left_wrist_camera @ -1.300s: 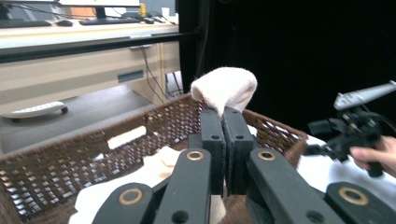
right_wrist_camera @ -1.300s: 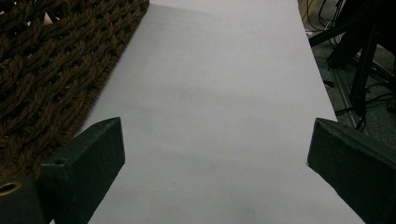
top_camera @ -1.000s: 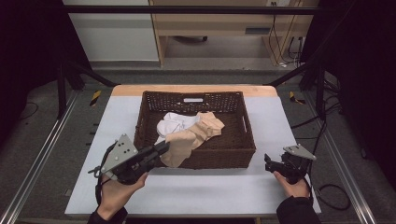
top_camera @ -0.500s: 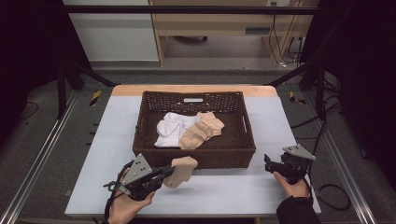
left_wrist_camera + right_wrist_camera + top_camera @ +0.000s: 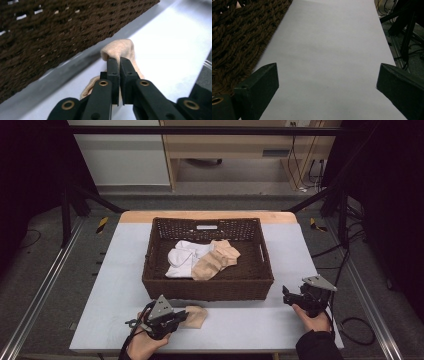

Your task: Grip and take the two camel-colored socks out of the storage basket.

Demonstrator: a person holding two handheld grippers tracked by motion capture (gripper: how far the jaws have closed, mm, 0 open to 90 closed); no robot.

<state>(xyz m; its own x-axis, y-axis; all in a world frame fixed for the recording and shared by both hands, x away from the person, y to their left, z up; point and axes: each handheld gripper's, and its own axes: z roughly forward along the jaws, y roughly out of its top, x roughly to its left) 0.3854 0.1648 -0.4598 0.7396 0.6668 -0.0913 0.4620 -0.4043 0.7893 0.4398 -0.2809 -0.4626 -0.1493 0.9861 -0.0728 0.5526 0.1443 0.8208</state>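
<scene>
Three socks, one basket, two grippers.
My left gripper (image 5: 117, 62) pinches a beige sock (image 5: 196, 316) on the white table (image 5: 250, 330), just before the basket (image 5: 207, 287) holding a white sock (image 5: 181, 260) and another beige sock (image 5: 216, 262); my right gripper (image 5: 327, 75) gapes empty over bare tabletop, near the right edge.

The high view is looking forward and down from above the person's side, taking in the whole bench (image 5: 115, 270) and wicker basket (image 5: 207, 287). The left gripper view is riding low along its tongs (image 5: 117, 63), facing the basket's front wall very closely. The right gripper view is facing along the bench beside the basket's side wall, which the high view is also showing.
</scene>
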